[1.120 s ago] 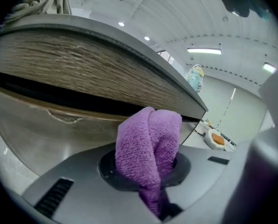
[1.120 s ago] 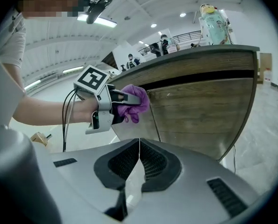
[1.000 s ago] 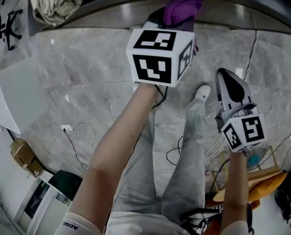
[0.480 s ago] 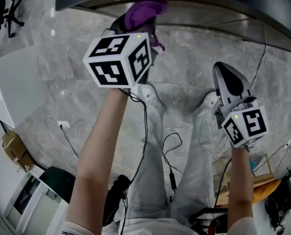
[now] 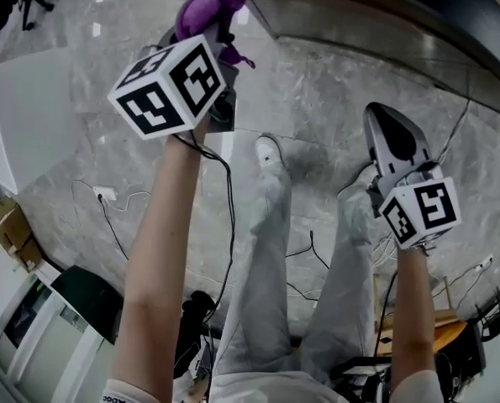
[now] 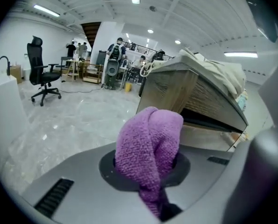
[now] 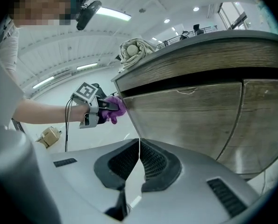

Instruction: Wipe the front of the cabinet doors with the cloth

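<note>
— Nearest first?
— Left tool (image 6: 148,169) clamped tight on the cloth (image 6: 150,139): purple terry, bunched into a fat loop above the pads, short tail below.
— Handling?
— Probably soft, light and floppy. Nothing to break, though likely to slip free under hard rubbing. Best pinched deep in the fold, as here, with a thick wad left proud for pressing.
— Right tool (image 7: 139,160)?
— Closed on nothing, ribbed dark pads meeting along a thin line.
— Whereabouts of the cloth?
— Held up just beside the end corner of the cabinet doors (image 7: 195,111). Touching or not, impossible to tell.
— Surface to wipe?
— Flat, pale wood grain, matte-looking, split by a thin seam (image 7: 233,131). Farther up, on the cabinet's top, a cream bundle (image 7: 134,50) of crumpled fabric.
</note>
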Action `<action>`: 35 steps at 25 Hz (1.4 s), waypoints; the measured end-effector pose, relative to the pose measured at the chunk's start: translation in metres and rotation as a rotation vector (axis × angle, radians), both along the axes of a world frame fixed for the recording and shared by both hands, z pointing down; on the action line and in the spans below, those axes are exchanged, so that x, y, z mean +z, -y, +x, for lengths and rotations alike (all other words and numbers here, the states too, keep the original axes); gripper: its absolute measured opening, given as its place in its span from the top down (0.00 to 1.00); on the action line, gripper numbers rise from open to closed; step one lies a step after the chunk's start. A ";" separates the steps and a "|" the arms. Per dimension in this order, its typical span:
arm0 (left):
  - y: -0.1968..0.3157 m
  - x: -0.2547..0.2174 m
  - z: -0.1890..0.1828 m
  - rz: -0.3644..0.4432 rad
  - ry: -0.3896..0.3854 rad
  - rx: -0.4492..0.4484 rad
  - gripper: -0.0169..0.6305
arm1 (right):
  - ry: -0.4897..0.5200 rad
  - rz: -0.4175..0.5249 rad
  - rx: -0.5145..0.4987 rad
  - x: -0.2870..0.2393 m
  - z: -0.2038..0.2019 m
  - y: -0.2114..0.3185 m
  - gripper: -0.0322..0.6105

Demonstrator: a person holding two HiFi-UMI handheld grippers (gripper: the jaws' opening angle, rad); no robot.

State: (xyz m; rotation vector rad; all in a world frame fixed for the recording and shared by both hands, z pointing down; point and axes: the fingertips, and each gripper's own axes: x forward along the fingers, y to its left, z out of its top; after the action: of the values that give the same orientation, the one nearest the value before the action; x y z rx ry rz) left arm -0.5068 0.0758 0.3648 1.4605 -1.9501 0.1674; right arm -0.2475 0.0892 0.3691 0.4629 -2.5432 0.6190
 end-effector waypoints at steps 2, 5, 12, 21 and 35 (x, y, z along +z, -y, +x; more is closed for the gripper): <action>-0.007 0.000 0.004 -0.004 -0.034 -0.002 0.91 | 0.020 -0.001 -0.010 -0.006 -0.008 -0.006 0.91; -0.007 0.001 0.038 -0.031 -0.025 0.079 0.91 | 0.041 -0.002 -0.011 -0.011 -0.008 -0.005 0.91; 0.037 0.021 0.190 -0.070 -0.033 0.318 0.91 | 0.023 -0.018 0.009 -0.017 0.061 0.015 0.91; 0.116 0.066 0.358 -0.084 -0.152 0.427 0.91 | -0.070 -0.069 0.080 0.014 0.207 0.025 0.91; 0.118 0.087 0.270 -0.173 -0.138 0.358 0.90 | -0.051 -0.045 0.202 0.015 0.200 0.027 0.91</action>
State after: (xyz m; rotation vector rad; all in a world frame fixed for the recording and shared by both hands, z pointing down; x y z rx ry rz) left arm -0.2371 -0.0418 0.4514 1.6458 -1.5139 0.3751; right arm -0.0479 0.0620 0.3839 0.7169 -2.4470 0.7263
